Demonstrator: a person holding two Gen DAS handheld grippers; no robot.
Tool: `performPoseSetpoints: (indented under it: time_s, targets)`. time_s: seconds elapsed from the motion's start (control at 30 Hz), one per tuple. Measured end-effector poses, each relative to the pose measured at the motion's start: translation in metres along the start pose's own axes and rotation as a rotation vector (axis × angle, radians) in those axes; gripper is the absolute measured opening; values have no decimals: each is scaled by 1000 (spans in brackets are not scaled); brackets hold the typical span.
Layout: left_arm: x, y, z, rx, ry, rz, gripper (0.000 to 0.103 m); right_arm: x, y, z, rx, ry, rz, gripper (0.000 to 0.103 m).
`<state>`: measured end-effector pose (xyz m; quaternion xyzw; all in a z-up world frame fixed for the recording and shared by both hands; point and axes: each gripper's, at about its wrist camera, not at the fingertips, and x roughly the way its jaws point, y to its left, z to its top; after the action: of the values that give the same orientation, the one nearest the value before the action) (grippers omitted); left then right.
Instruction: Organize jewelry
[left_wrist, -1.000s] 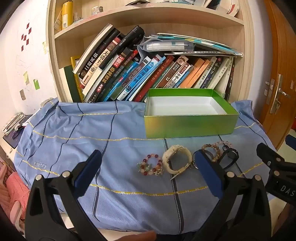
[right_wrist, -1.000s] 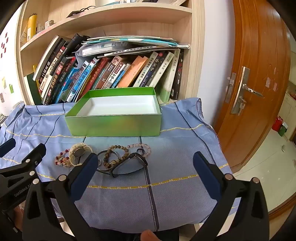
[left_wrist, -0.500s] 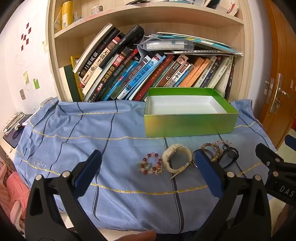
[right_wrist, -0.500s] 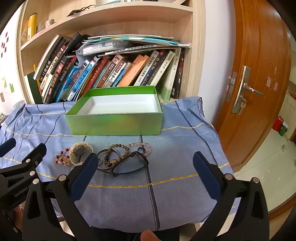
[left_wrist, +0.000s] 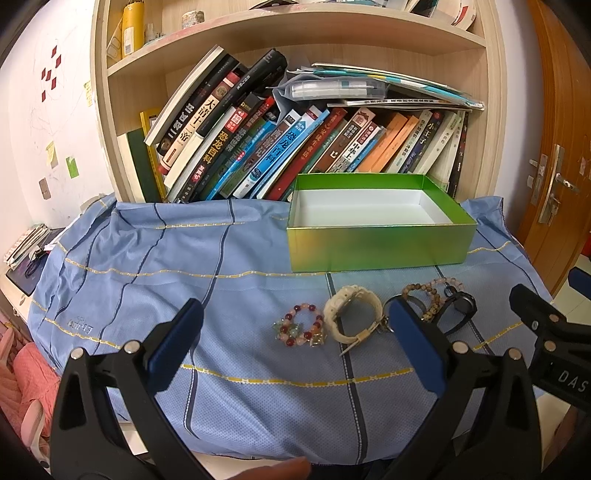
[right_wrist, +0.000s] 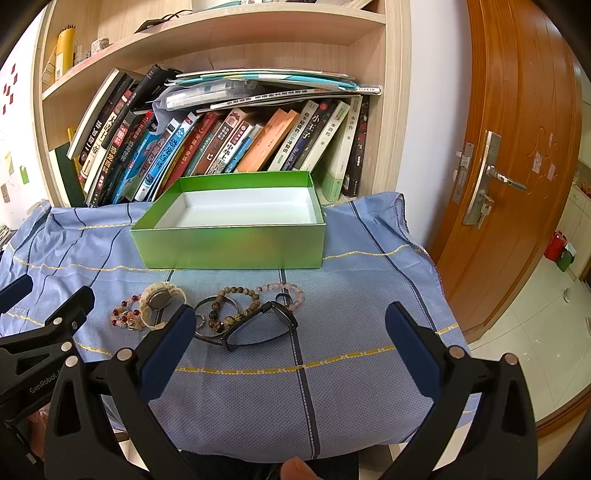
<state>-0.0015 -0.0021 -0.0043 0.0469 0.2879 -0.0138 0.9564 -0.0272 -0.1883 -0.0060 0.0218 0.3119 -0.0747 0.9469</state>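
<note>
Both claws hang wide and hold nothing — the left claw (left_wrist: 295, 325) above the near part of the desk (left_wrist: 147, 266), which is draped in a blue cloth, the right claw (right_wrist: 288, 328) beside it. All the jewelry lies in a row on the cloth, just in front of the green box (right_wrist: 229, 247), whose white inside holds nothing. From left to right: a red-and-pink bead bracelet (left_wrist: 301, 328), a cream watch (left_wrist: 352, 310) touching it, a dark metal bangle (right_wrist: 212, 314), a brown bead bracelet (right_wrist: 236, 306), a black band (right_wrist: 266, 325) and a pale pink bead bracelet (right_wrist: 284, 291) — the last four overlap. Leaning books (right_wrist: 221, 144) fill the shelf behind the box.
</note>
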Motion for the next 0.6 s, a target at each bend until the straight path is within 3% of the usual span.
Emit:
performPoseSetpoints:
  time_s: [0.6]
  targets:
    - [0, 0, 2, 0, 1, 1, 99, 1, 2, 0, -1, 1, 2, 100]
